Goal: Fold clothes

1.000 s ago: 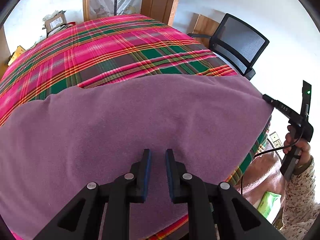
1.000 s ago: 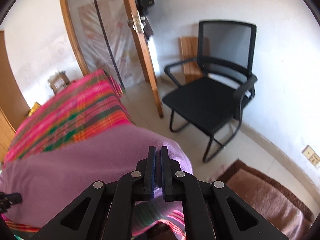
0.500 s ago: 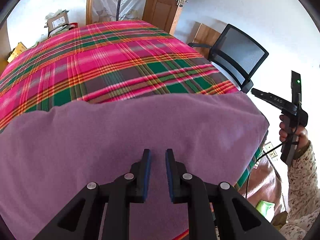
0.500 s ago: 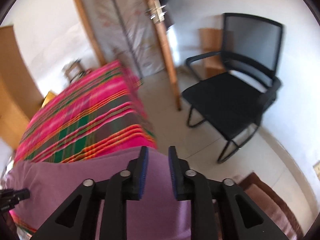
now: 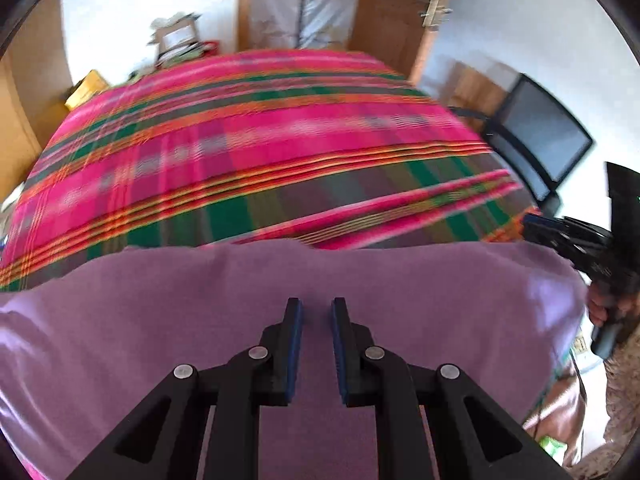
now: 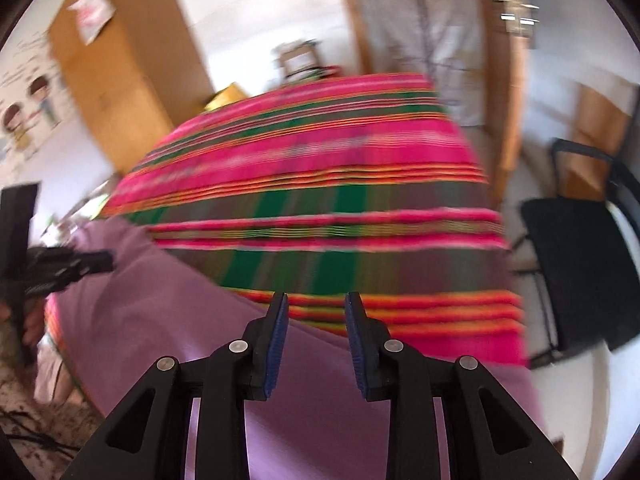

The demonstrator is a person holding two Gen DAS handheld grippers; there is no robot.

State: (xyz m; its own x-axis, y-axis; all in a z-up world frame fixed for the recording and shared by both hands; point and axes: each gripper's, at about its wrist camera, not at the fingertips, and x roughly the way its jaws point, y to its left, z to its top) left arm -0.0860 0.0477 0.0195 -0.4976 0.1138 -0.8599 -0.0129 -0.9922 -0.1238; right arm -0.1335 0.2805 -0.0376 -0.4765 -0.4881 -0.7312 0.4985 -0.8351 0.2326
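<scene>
Nearest in the left wrist view, the left gripper (image 5: 316,308) is seen with its fingers (image 5: 291,344) parted by a narrow gap and nothing held between them. Directly beneath and around them, a purple garment (image 5: 160,320) is spread flat over the near part of a bed, its far edge lying a little beyond the fingertips. In the right wrist view, the right gripper (image 6: 316,304) is shown with its fingers (image 6: 276,340) set wider apart and likewise empty; the purple garment (image 6: 152,312) is seen below them and to their left, its edge running diagonally under the fingertips. Beyond the fingers in both views, the pink and green plaid bedcover (image 5: 260,140) is stretched out, blurred by motion. To the right of the bed, a black mesh chair (image 6: 580,272) is seen on the floor. Farthest off, a wooden door (image 5: 392,20) and white walls are visible.
</scene>
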